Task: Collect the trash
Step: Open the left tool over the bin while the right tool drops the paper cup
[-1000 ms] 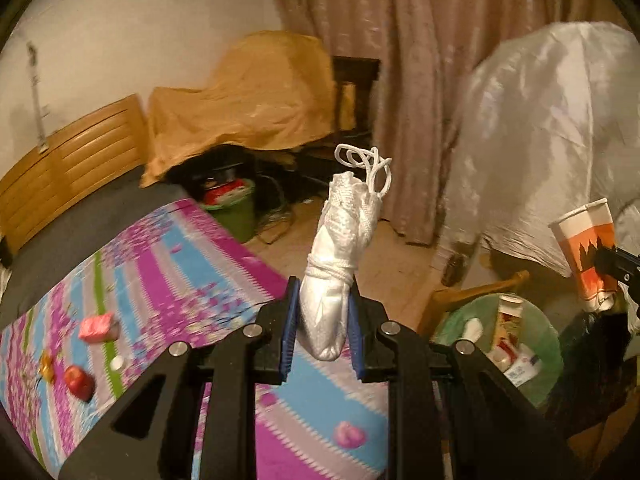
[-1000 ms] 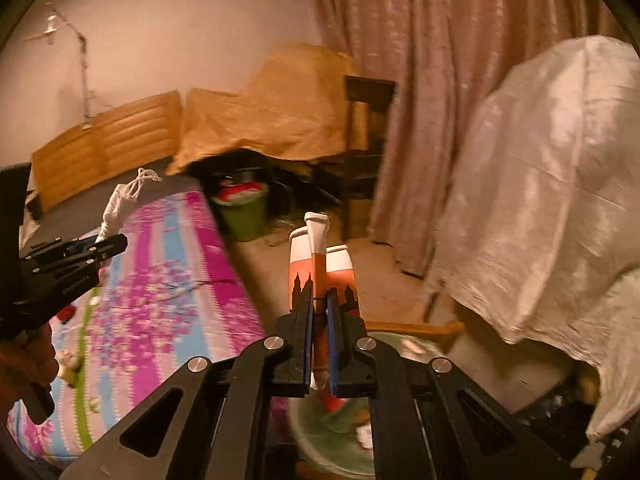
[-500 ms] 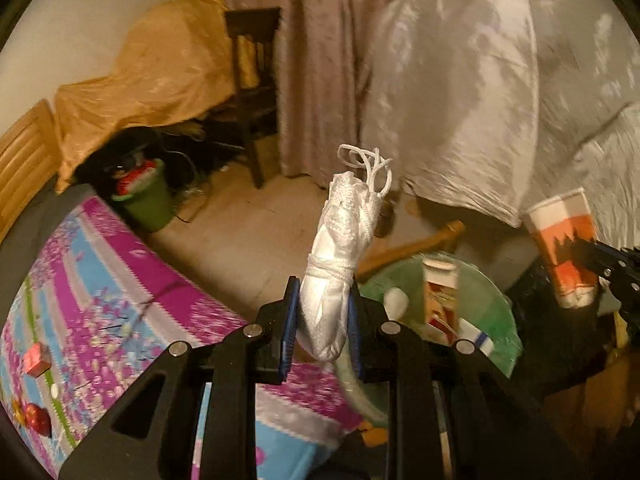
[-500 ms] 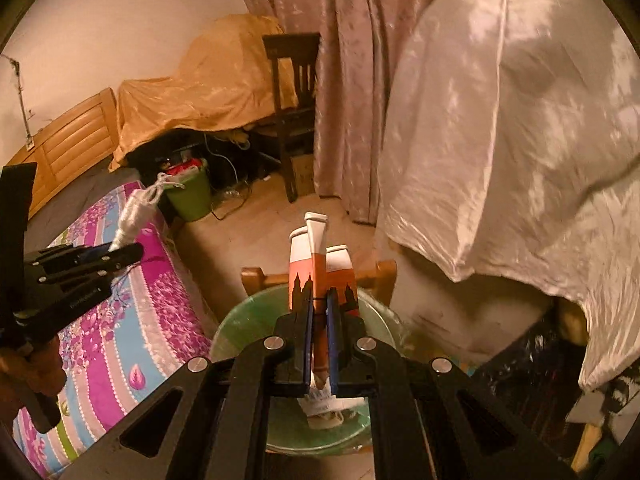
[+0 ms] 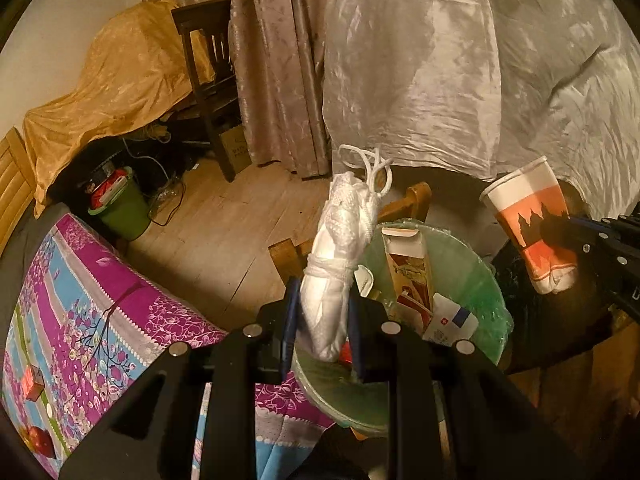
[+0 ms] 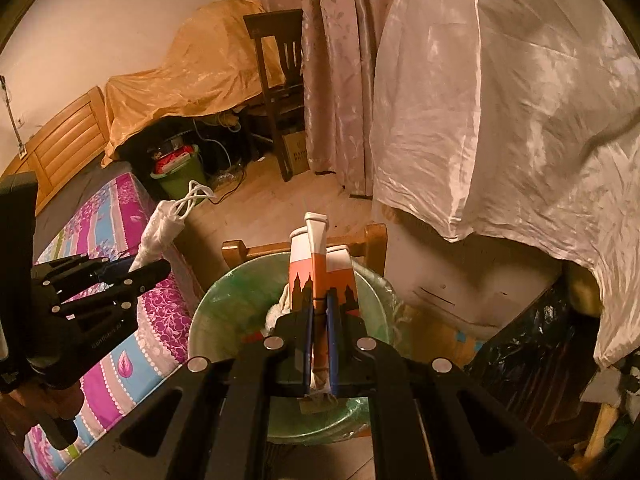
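Note:
My left gripper [image 5: 322, 330] is shut on a white tied bundle [image 5: 340, 256] with loose strings at its top, held over the near rim of a green-lined bin [image 5: 472, 268]. The bin holds a carton and other wrappers. My right gripper [image 6: 319, 344] is shut on a flattened orange-and-white paper cup [image 6: 320, 264], held above the same bin [image 6: 236, 292]. In the left wrist view the cup [image 5: 532, 228] hangs at the right beside the bin. In the right wrist view the left gripper [image 6: 152, 270] and its bundle [image 6: 160, 228] are at the left.
A bed with a purple flowered cover [image 5: 80, 312] lies left of the bin, with small red items [image 5: 40, 440] on it. A small green bin [image 5: 124, 212], a dark chair [image 5: 208, 80], curtains and a large white draped sheet [image 5: 440, 60] stand behind. Black bags [image 6: 532, 352] sit at the right.
Both grippers have swung right from over the bed toward the green-lined bin. The bundle and the cup now hang above it. Both grips are unchanged.

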